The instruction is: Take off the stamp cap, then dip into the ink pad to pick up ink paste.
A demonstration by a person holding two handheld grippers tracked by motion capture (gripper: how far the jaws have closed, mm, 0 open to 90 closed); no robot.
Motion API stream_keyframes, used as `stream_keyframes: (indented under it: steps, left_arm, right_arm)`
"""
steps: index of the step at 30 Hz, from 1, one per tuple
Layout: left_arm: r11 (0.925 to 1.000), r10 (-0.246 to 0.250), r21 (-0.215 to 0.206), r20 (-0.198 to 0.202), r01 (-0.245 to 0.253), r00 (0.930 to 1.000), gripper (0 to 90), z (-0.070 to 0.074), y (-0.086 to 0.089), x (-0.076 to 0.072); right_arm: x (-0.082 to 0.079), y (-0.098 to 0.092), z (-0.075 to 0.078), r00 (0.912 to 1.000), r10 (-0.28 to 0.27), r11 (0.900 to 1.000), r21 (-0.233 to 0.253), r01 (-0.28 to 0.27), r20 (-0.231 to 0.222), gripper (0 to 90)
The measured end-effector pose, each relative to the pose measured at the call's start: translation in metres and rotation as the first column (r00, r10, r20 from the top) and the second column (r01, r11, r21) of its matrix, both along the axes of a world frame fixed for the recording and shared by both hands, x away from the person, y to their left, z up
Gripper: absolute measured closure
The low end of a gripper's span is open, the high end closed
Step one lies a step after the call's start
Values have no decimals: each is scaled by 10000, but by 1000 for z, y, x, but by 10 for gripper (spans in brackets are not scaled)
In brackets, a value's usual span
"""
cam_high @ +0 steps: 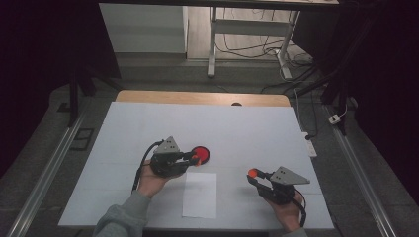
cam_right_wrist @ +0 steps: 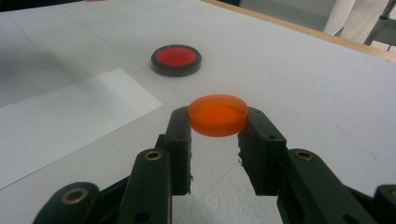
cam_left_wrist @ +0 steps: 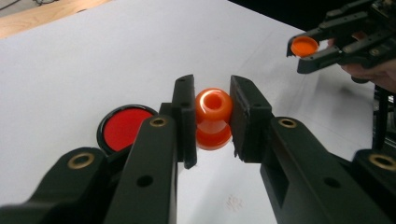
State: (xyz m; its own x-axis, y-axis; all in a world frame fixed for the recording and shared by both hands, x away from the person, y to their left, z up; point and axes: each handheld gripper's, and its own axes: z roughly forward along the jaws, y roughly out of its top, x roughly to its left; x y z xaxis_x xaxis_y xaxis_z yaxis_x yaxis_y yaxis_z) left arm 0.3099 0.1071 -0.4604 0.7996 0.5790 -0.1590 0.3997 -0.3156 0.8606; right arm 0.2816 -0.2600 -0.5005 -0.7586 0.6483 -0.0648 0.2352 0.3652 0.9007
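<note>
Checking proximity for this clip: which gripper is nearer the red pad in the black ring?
Left. The left gripper sits right beside the red pad; the right gripper is farther off, toward the table's right.

Dim high view with dark surroundings; both gripper views are brighter, near jaws slightly blurred.

I'm seeing my left gripper (cam_high: 193, 158) as matte black, its arms pinned with brass-ringed rivets and small screw holes, a grey three-cornered plate on top and a black cable trailing back past a grey-green sleeve (cam_high: 121, 219). Right of it, my right gripper (cam_high: 253, 176) has the same black build, grey plate and black cable.
</note>
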Motion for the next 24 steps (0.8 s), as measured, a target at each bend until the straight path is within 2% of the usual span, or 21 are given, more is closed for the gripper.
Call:
stream_keyframes:
  steps: [10, 14, 24]
  left_arm:
    - [9993, 323, 192, -160, -320, 9994, 727, -3, -2, 15]
    - [9984, 568, -2, -439, -568, 9974, 727, -7, -2, 25]
    - [9939, 1092, 238, -547, -1081, 9925, 726, -13, -7, 42]
  right_arm:
    - [1, 0, -1, 10000, -55, 10000, -14, 55, -7, 646]
    - [1, 0, -1, 10000, -58, 10000, -22, 58, -37, 647]
    - [1, -1, -1, 10000, -51, 9999, 93, 51, 13, 647]
